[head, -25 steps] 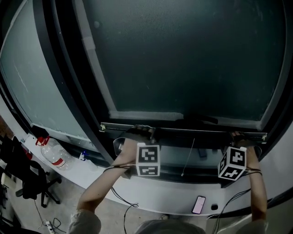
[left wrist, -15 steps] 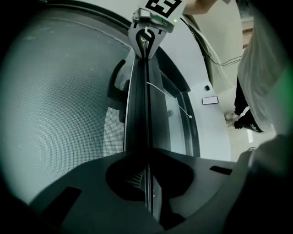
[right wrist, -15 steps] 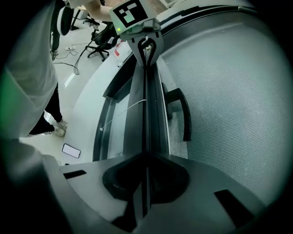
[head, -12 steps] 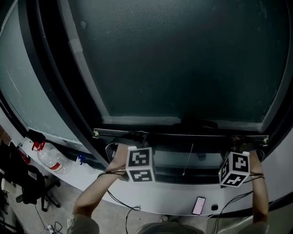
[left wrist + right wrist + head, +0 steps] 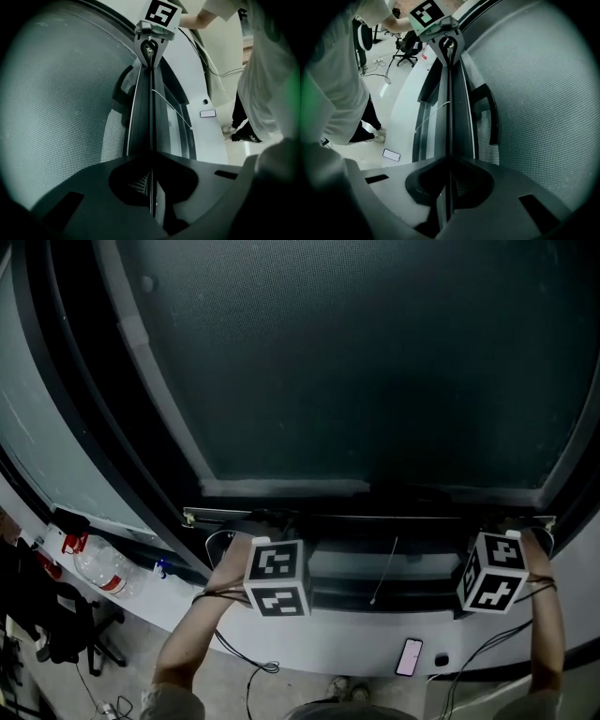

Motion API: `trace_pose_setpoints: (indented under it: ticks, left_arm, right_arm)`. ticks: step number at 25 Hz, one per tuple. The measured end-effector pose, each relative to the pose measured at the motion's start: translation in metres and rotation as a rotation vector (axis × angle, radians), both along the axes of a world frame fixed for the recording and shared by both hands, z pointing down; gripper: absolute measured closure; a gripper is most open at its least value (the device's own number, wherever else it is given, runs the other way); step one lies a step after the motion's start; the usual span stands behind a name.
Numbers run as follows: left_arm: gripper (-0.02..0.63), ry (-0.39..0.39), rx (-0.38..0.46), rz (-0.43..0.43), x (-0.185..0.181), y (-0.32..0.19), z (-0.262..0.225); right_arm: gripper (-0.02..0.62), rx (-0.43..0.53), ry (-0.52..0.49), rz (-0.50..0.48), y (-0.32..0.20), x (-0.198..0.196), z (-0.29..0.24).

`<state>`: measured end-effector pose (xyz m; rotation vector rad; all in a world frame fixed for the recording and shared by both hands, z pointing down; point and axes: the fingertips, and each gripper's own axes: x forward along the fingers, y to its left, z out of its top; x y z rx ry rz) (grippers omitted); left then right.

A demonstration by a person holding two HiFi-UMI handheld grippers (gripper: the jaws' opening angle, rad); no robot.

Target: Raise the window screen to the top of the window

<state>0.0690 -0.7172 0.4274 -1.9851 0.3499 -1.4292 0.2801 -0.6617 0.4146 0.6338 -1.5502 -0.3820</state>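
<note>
The window screen's dark mesh (image 5: 356, 362) fills the window, and its thin bottom bar (image 5: 375, 517) runs across just above the sill. My left gripper (image 5: 270, 523) is at the bar's left part. Its jaws are closing, with the bar's thin edge (image 5: 146, 108) pinched between them (image 5: 152, 159). At the bar's right end my right gripper (image 5: 511, 524) is shut on the same edge (image 5: 450, 161). Each gripper view shows the other gripper at the bar's far end: the right gripper (image 5: 152, 49) and the left gripper (image 5: 449, 47). A black handle (image 5: 487, 112) sits on the screen frame.
A thin pull cord (image 5: 384, 570) hangs below the bar. A phone (image 5: 409, 657) lies on the white ledge. At the left are a plastic bottle (image 5: 98, 570) and an office chair (image 5: 56, 634). Cables trail from both grippers toward the floor.
The head view has tipped upward, showing more mesh. Both grippers stay at the bar, and their marker cubes have turned slightly.
</note>
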Motion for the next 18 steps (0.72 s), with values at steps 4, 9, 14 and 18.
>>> trace_pose_setpoints:
  ticks: [4, 9, 14, 18]
  left_arm:
    - [0.588, -0.011, -0.069, 0.001, -0.001, 0.001, 0.0]
    - [0.588, 0.044, -0.133, -0.007, 0.0, 0.003, 0.001]
    - [0.588, 0.029, -0.098, -0.026, -0.001, 0.002, 0.0]
    - [0.588, 0.019, -0.054, -0.029, -0.002, 0.001, -0.013]
  right_arm:
    - [0.574, -0.052, -0.002, -0.005, 0.002, 0.0, -0.001]
    - [0.576, -0.126, -0.014, -0.014, 0.003, 0.0, 0.002]
    - [0.575, -0.018, -0.002, -0.009, 0.003, 0.0, 0.001]
    - [0.575, 0.06, 0.004, -0.017, 0.001, -0.001, -0.012]
